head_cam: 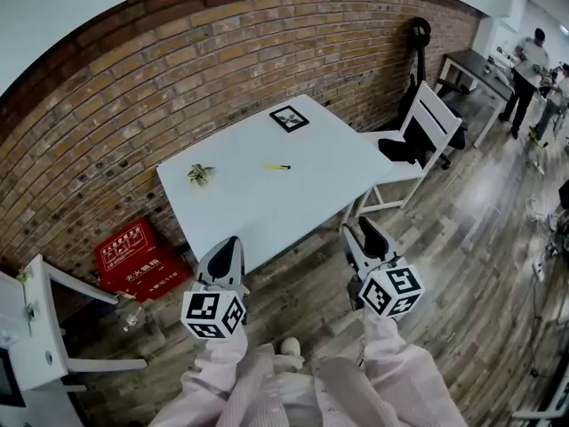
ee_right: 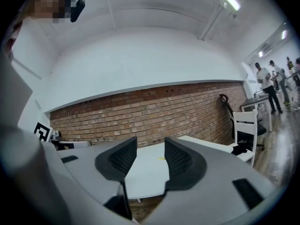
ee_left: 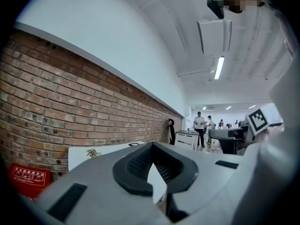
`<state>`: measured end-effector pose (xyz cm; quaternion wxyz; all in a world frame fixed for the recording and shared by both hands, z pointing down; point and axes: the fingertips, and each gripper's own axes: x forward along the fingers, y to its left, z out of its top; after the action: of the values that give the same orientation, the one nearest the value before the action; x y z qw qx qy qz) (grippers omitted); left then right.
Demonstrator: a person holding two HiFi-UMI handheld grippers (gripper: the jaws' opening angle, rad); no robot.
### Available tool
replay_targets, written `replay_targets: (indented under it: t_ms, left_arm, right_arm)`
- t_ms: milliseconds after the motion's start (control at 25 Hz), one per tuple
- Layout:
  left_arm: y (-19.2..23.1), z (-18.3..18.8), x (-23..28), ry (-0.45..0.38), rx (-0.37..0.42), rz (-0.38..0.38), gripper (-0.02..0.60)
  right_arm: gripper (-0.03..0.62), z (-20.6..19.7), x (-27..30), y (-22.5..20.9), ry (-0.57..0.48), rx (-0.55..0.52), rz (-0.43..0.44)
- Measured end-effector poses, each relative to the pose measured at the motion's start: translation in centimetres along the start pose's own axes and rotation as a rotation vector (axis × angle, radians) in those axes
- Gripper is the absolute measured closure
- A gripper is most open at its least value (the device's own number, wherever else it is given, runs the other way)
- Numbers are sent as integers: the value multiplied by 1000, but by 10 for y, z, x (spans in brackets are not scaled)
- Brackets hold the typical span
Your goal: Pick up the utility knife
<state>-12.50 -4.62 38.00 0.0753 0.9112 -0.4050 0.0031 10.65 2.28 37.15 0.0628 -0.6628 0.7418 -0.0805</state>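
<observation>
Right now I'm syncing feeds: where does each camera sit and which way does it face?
Head view: on the person's head, looking steeply down at table, utility knife; left claw, right claw, sleeves show.
Left gripper view: on left claw, facing brick wall and table; its jaws show, together.
Right gripper view: on right claw, facing table, utility knife; its jaws show, apart.
All share the table.

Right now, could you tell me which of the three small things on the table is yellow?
The utility knife, the slim one lying in the middle; the sprig is green, the framed picture black.
</observation>
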Motion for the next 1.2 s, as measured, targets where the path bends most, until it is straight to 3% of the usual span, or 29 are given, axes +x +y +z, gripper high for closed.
replay_targets:
  t_ms: [560, 1200]
  left_arm:
    - [30, -15, 47, 42, -33, -5, 591]
    - [72, -39, 147, 105, -112, 90, 589]
  right_arm:
    - [427, -22, 60, -11, 49, 34, 8]
    - [427, -38, 183, -64, 152, 42, 97]
